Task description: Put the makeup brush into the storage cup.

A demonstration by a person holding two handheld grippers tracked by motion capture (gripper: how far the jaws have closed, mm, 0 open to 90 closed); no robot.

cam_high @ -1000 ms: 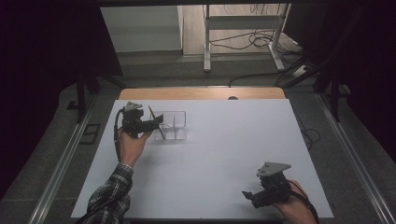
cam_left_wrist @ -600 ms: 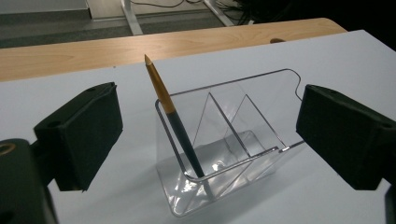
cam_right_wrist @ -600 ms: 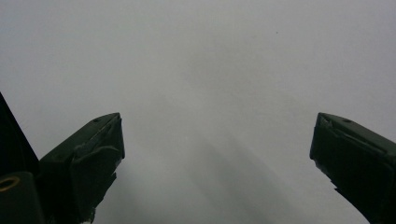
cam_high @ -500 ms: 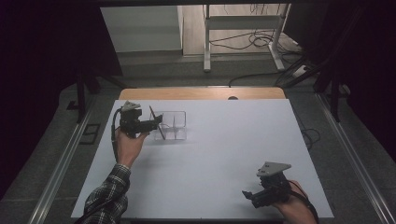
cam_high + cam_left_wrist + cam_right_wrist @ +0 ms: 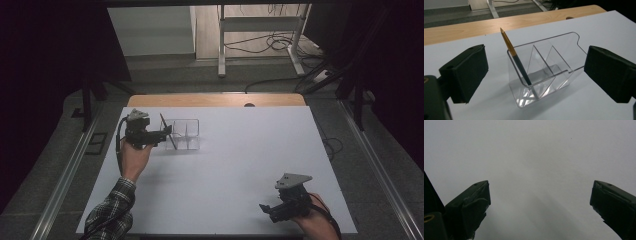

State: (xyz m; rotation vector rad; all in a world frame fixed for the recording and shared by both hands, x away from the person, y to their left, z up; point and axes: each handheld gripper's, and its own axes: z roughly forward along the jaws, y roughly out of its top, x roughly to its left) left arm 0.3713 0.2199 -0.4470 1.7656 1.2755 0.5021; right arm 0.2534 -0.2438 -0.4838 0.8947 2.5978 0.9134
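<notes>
the left gripper (image 5: 534, 75) hangs with its jaws spread wide just before the clear organizer (image 5: 544, 67), where 1 pencil (image 5: 515, 56) leans tilted in the nearest compartment. the right gripper (image 5: 270, 209), jaws also apart, holds nothing low over the white table (image 5: 240, 165).

A white tabletop (image 5: 230, 165) is seen across the middle of the frame, with a strip of bare wood (image 5: 215, 100) along its far edge. Beyond it, at the upper centre, a white metal frame (image 5: 260, 30) and loose cables (image 5: 270, 45) are seen on the floor.
</notes>
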